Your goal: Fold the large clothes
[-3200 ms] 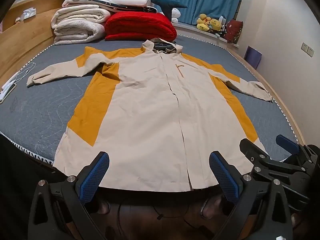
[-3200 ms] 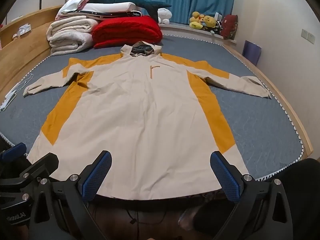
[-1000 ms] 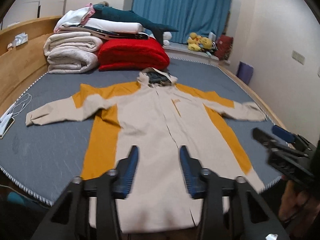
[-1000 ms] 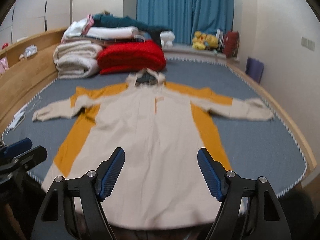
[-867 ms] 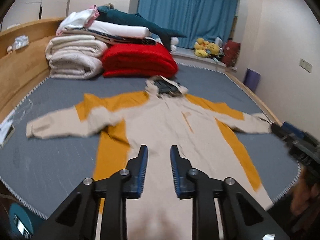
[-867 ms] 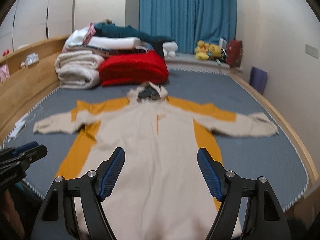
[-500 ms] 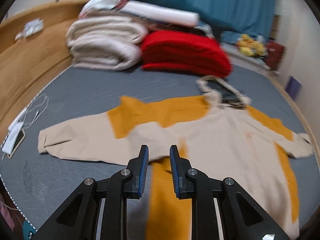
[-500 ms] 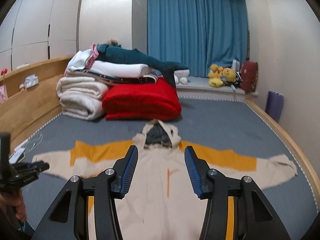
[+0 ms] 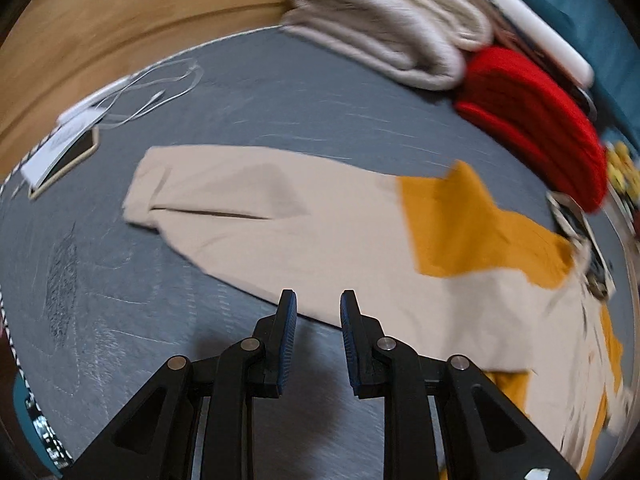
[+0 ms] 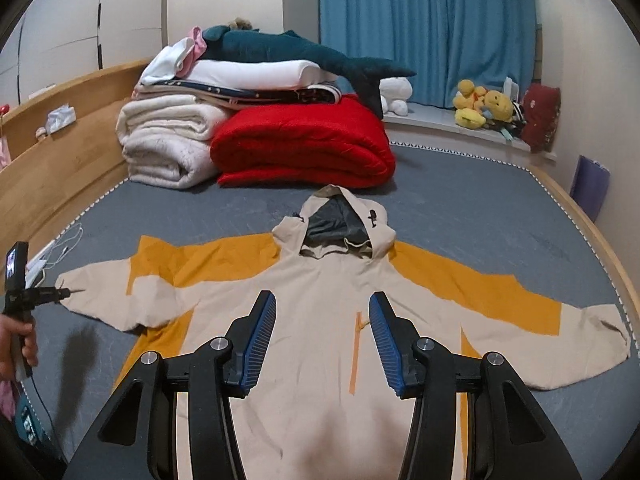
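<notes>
Left gripper (image 9: pixel 314 322), jaws narrowly parted, opening and empty, is hovering nearest the jacket's left sleeve (image 9: pixel 248 208), stretching toward ten o'clock.

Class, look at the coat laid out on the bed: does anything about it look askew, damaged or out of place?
Nothing stands out. The coat lies flat and face up on the bed, sleeves spread, hood at the top, undamaged.

Blue curtains (image 10: pixel 424 28) hang behind a grey mattress (image 10: pixel 480 208) edged by a wooden frame (image 10: pixel 60 160).
</notes>
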Motion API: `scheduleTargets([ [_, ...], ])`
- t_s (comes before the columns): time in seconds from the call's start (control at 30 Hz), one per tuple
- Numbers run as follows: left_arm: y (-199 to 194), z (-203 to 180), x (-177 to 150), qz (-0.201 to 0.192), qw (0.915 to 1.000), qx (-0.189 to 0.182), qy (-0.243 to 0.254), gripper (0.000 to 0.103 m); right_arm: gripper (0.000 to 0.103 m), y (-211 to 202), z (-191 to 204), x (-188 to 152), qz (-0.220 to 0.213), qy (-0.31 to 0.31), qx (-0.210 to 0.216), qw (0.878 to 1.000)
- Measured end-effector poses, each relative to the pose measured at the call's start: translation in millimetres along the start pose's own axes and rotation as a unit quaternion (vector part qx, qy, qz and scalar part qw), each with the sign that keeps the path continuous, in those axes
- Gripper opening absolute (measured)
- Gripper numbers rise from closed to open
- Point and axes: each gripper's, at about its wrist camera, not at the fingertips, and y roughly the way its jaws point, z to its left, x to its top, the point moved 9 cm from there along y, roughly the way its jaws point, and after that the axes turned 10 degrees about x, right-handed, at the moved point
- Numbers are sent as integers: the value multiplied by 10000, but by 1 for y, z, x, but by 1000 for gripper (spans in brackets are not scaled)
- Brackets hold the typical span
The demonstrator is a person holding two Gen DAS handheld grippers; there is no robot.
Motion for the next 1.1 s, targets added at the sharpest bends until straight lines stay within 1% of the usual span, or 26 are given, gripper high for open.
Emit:
scheduleTargets([
  [0.17, 33, 40, 6, 204, 9987, 217, -419, 32, 50, 13, -4, -2, 202, 19, -56, 9998],
  [0.23, 47, 53, 9, 296, 9977, 190, -584, 34, 50, 20, -7, -8, 314, 96, -20, 9995],
  [0.33, 59, 70, 14, 338, 9955, 157, -875, 39, 50, 24, -6, -12, 363, 84, 49, 9993],
  [0.43, 71, 83, 16, 440, 9914, 114, -1227, 42, 50, 28, -4, -13, 375, -8, 72, 9993],
  [0.6, 95, 96, 14, 662, 9823, 60, -1751, 43, 50, 39, -2, -18, 499, -62, 96, 9987],
  [0.67, 101, 95, 14, 662, 9805, 59, -1850, 41, 50, 42, -4, -19, 532, -63, 70, 9985],
  [0.73, 102, 90, 19, 551, 9825, 118, -1774, 36, 50, 44, -8, -21, 561, -19, 4, 9984],
  [0.77, 103, 85, 21, 540, 9836, 102, -1717, 19, 50, 46, -11, -22, 591, 9, -6, 9983],
  [0.8, 104, 79, 24, 545, 9841, 61, -1689, 8, 50, 48, -12, -23, 625, 23, 3, 9980],
  [0.83, 101, 75, 28, 481, 9843, 63, -1700, 6, 50, 49, -14, -25, 670, 38, 9, 9977],
  [0.87, 95, 72, 34, 348, 9848, 106, -1697, 3, 47, 49, -17, -26, 672, 61, -26, 9977],
  [0.9, 84, 67, 44, 166, 9862, 133, -1644, 2, 40, 50, -19, -26, 673, 83, -58, 9977],
  [0.93, 71, 58, 54, -16, 9878, 131, -1550, 1, 21, 50, -21, -26, 714, 97, -62, 9974],
  [0.97, 51, 44, 67, -278, 9900, 110, -1375, 1, 17, 51, -23, -26, 750, 124, -60, 9971],
  [1.03, 7, 14, 87, -726, 9917, -33, -1064, 1, 17, 48, -28, -23, 715, 265, -44, 9971],
  [1.07, -22, -7, 95, -939, 9908, -219, -949, 1, 17, 46, -31, -21, 686, 361, -29, 9970],
  [1.1, -48, -26, 98, -1069, 9896, -398, -879, 1, 17, 44, -33, -18, 642, 459, 20, 9969],
])
